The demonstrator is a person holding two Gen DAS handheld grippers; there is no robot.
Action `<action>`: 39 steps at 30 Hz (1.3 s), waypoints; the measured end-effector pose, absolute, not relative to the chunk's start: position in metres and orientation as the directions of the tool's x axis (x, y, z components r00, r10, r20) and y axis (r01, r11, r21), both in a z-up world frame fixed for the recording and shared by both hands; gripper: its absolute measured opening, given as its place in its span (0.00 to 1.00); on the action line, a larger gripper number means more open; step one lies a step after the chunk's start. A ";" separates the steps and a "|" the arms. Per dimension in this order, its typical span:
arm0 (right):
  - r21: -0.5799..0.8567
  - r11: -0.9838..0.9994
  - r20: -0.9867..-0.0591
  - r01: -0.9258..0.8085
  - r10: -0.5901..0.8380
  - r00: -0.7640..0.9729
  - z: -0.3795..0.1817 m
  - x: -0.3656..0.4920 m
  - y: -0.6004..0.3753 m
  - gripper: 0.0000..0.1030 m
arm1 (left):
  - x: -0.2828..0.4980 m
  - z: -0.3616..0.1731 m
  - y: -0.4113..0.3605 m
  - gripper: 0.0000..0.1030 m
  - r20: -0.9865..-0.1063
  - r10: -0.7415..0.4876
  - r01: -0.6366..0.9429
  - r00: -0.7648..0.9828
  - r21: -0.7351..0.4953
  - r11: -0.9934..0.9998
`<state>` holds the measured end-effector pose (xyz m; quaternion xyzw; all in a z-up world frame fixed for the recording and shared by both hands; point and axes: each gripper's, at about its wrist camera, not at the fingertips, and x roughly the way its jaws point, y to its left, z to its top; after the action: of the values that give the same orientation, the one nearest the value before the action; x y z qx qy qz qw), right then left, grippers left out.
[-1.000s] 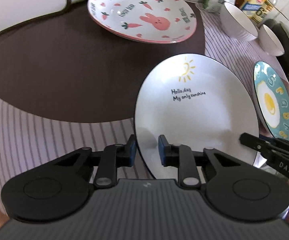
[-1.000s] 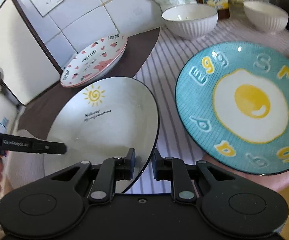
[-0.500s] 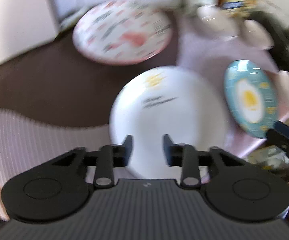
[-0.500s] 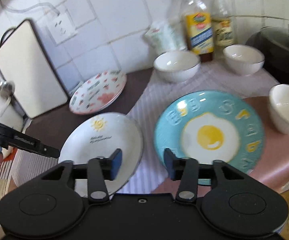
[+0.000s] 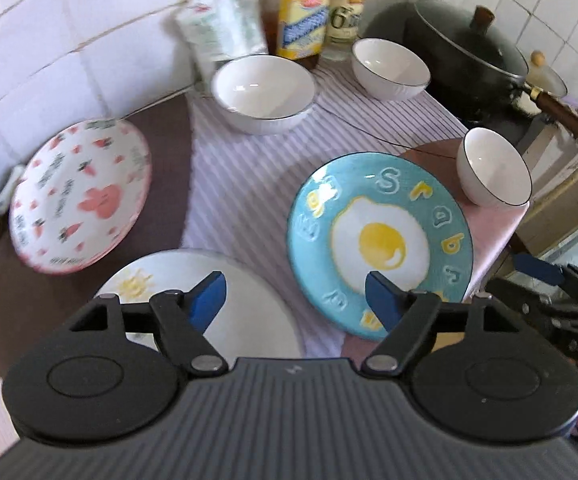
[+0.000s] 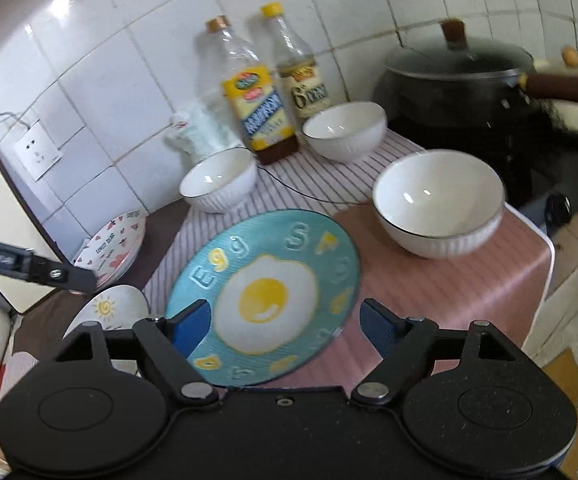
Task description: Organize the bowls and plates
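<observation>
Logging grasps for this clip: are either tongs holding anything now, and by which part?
Nothing is held. The left tongs and right tongs are both open, above the white sun plate and egg plate.

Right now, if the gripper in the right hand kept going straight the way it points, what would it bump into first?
Most likely the blue egg plate: the open right gripper frames it directly ahead. Depth is unclear, so it might pass over it.
</observation>
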<state>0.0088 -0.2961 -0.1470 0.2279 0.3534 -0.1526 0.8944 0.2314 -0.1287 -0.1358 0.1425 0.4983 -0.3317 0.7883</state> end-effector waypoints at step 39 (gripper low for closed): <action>0.425 0.821 -0.794 0.380 0.137 0.592 -0.211 0.051 -0.359 0.19 | 0.305 -0.231 -0.185 0.24 -0.962 -0.268 0.504 0.052 -0.206 0.839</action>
<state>0.0509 -0.3594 -0.2108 0.2900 0.4458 -0.0720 0.8438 0.3052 -0.1848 -0.2313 0.0930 0.6340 -0.2682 0.7193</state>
